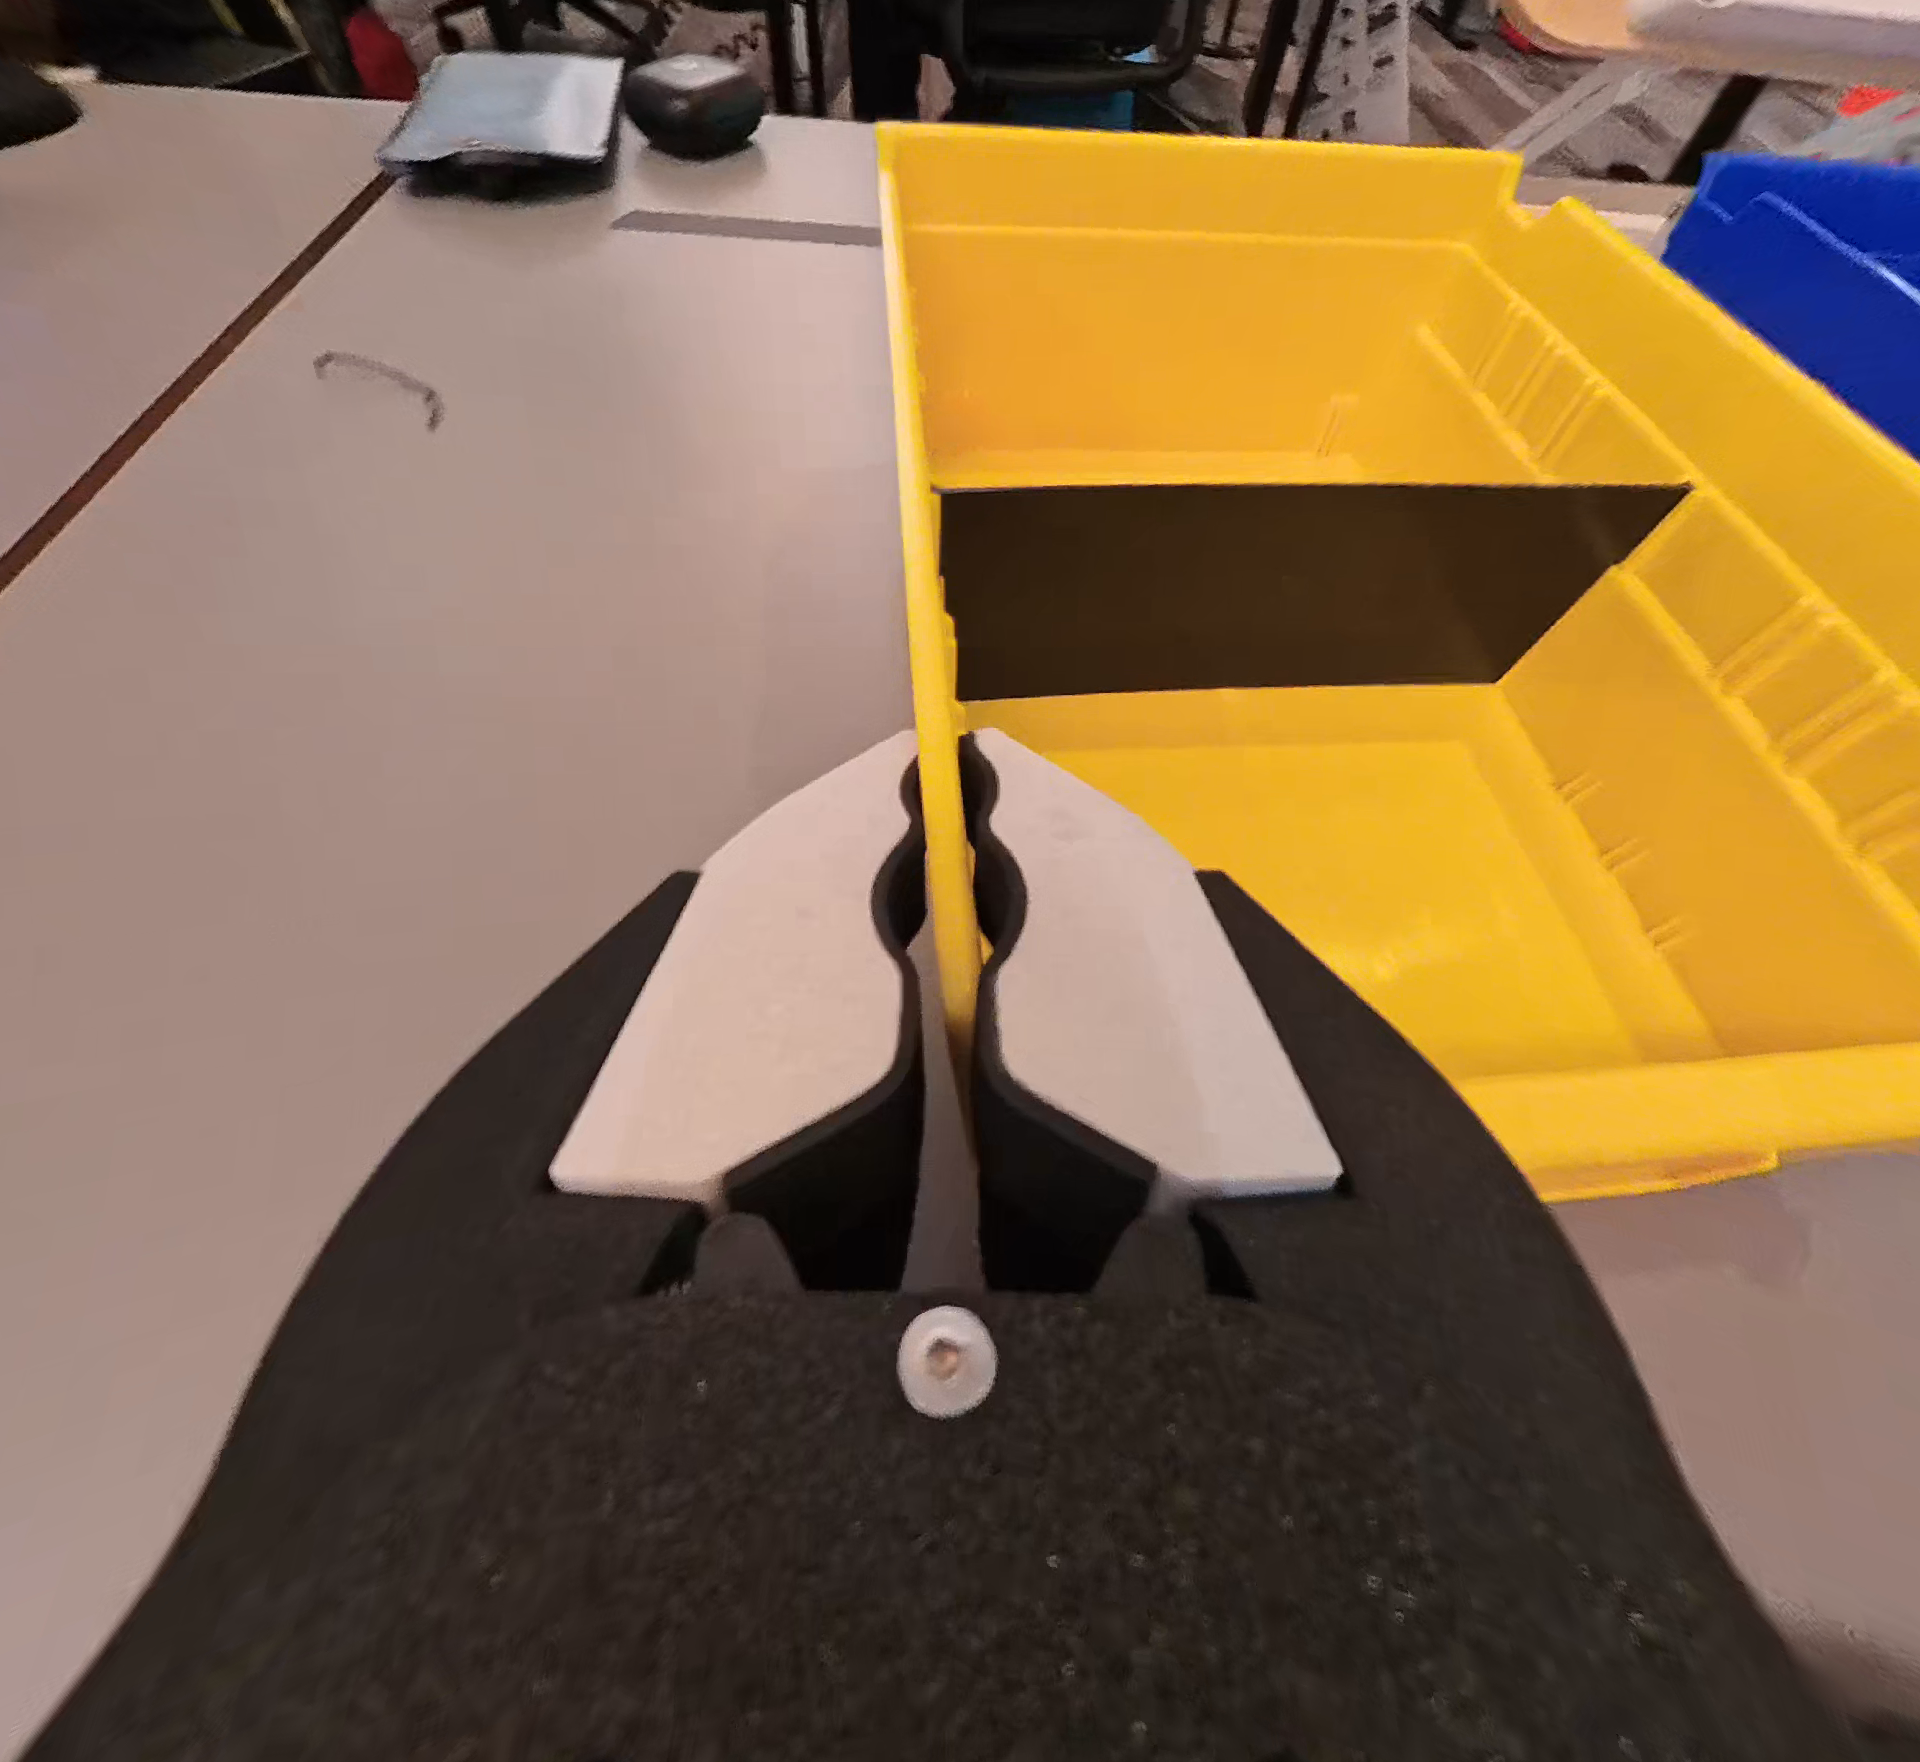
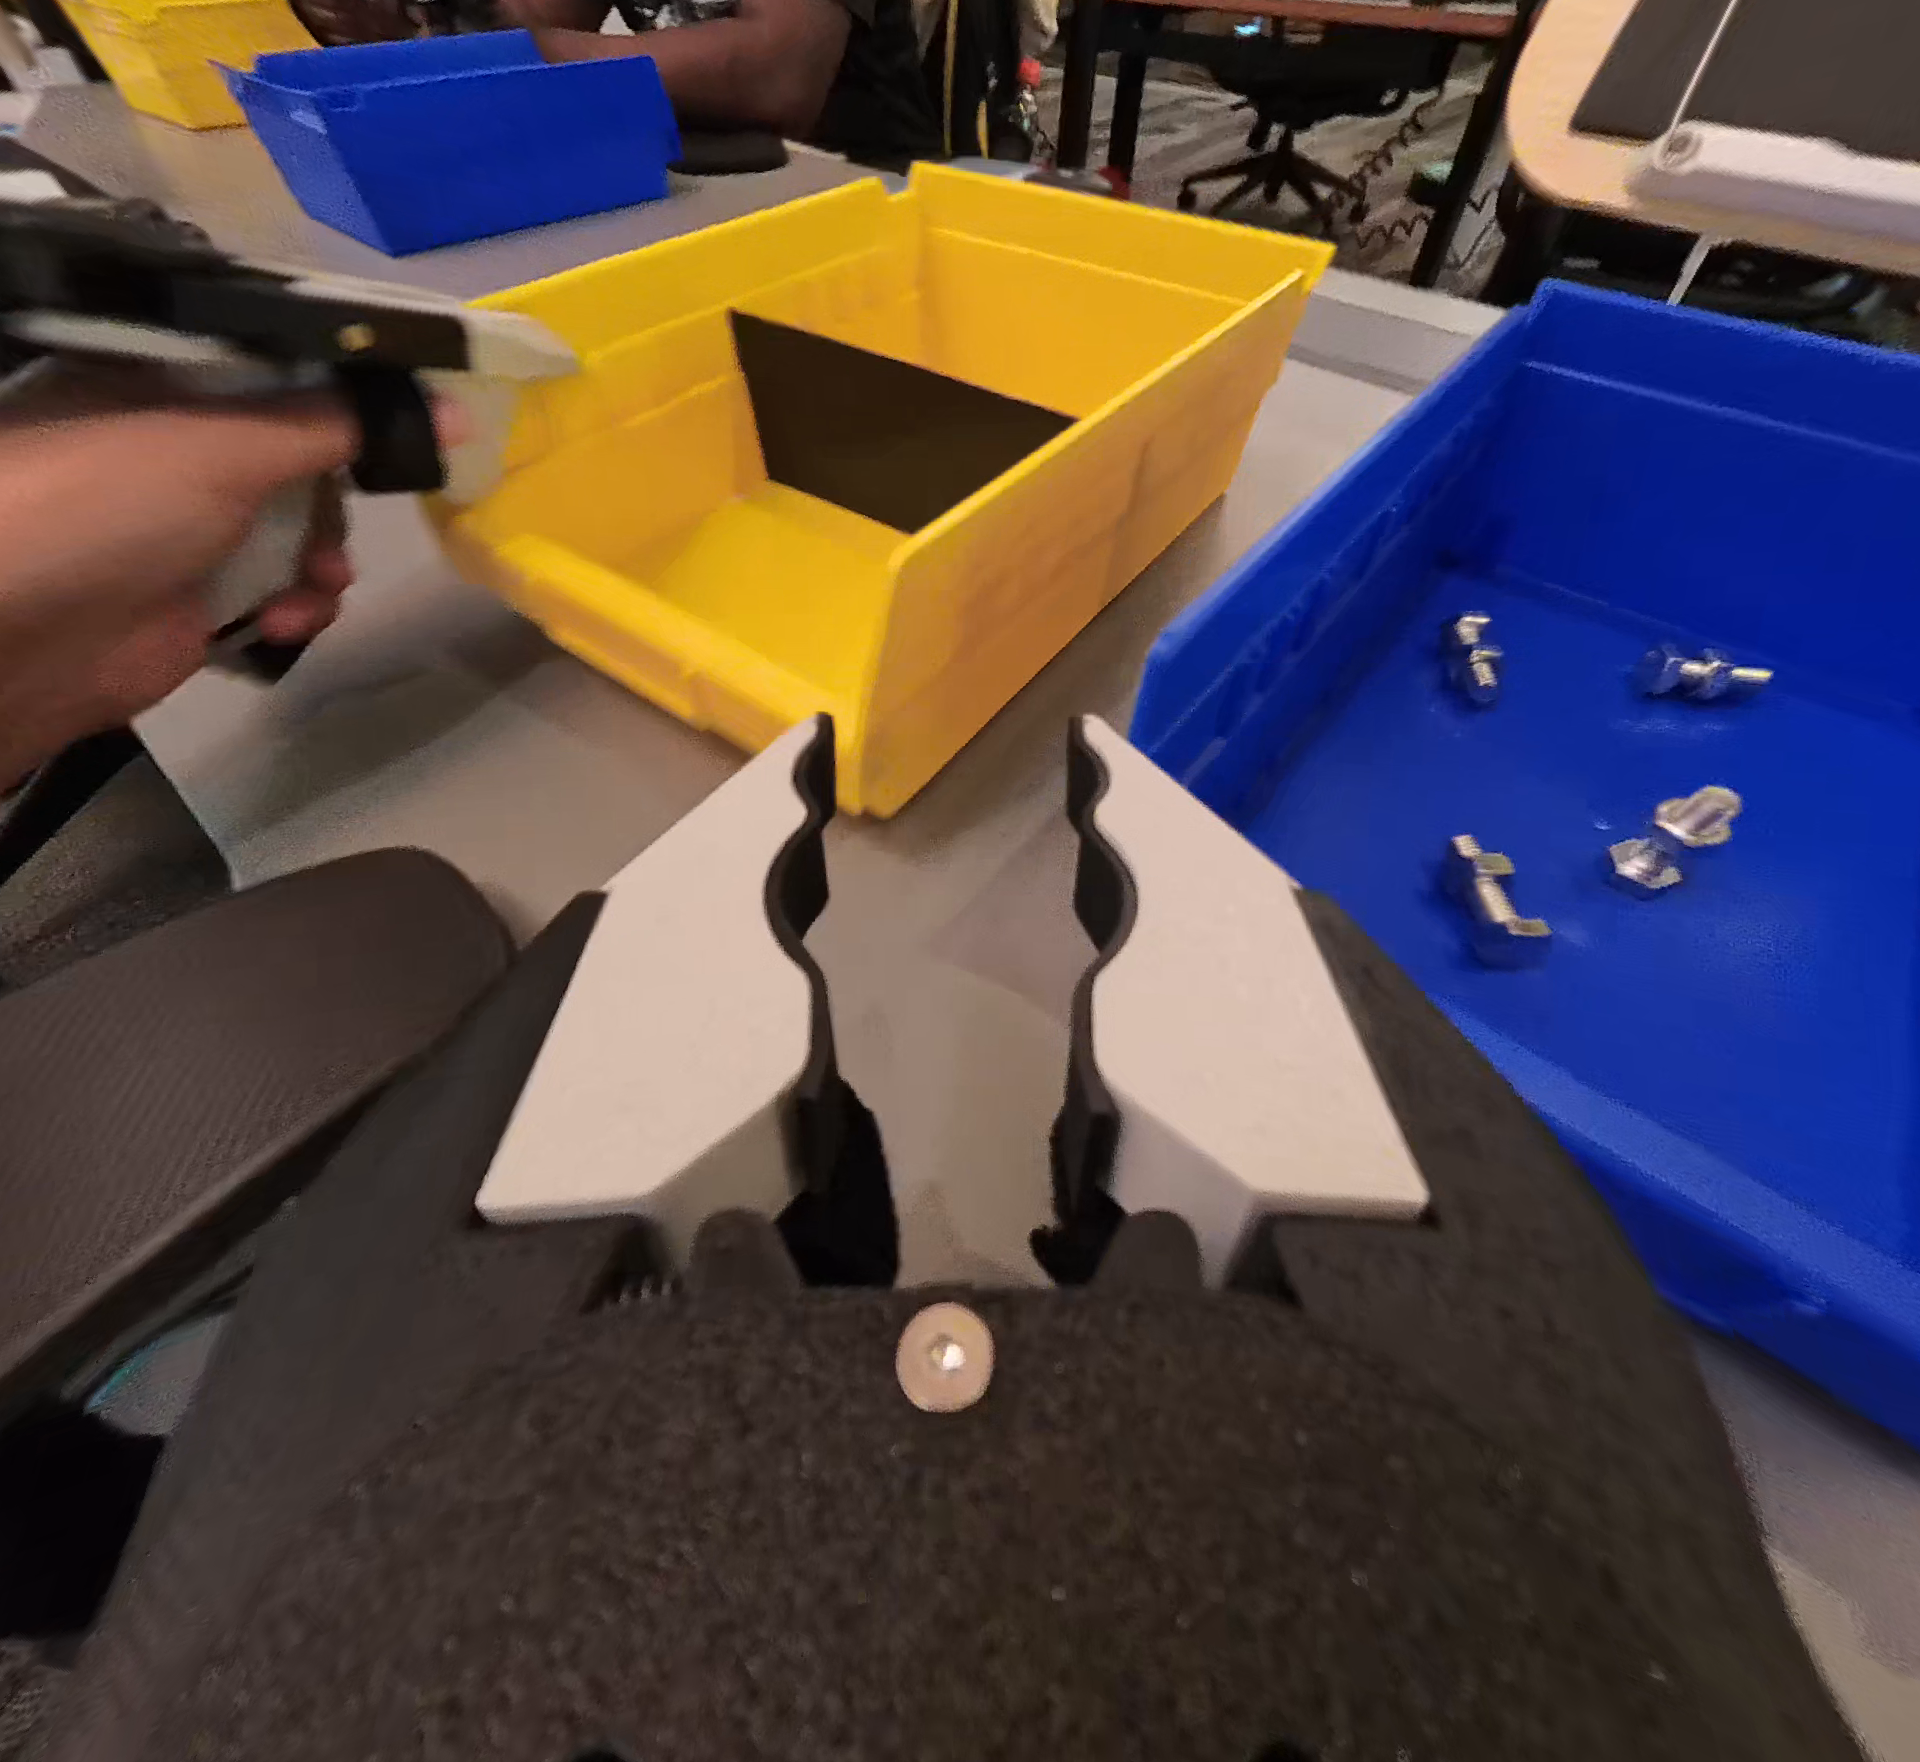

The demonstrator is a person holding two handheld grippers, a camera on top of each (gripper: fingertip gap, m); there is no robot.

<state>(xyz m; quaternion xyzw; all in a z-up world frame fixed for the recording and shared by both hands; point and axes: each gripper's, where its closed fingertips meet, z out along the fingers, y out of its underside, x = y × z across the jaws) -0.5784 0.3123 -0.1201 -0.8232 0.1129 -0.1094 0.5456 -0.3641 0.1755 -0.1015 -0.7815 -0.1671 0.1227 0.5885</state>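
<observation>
My left gripper (image 1: 943, 777) is shut on the left side wall of a yellow bin (image 1: 1299, 829), one pad outside and one inside the wall. A black divider (image 1: 1278, 590) stands across the bin's middle. The right wrist view shows the same gripper (image 2: 499, 372), held by a hand, clamped on the yellow bin's (image 2: 977, 590) near left wall. My right gripper (image 2: 948, 756) is open and empty above the grey table, just in front of the bin's near corner, beside a blue bin (image 2: 1558, 985) that holds several metal fasteners (image 2: 1496, 902).
A second blue bin (image 2: 457, 133) and a second yellow bin (image 2: 177, 39) stand at the far left, with a person seated behind them. A dark pouch (image 1: 509, 123) and a small dark case (image 1: 696, 102) lie at the table's far edge. A black chair armrest (image 2: 208, 1037) is at lower left. About 25 cm separates my left fingertips from my right.
</observation>
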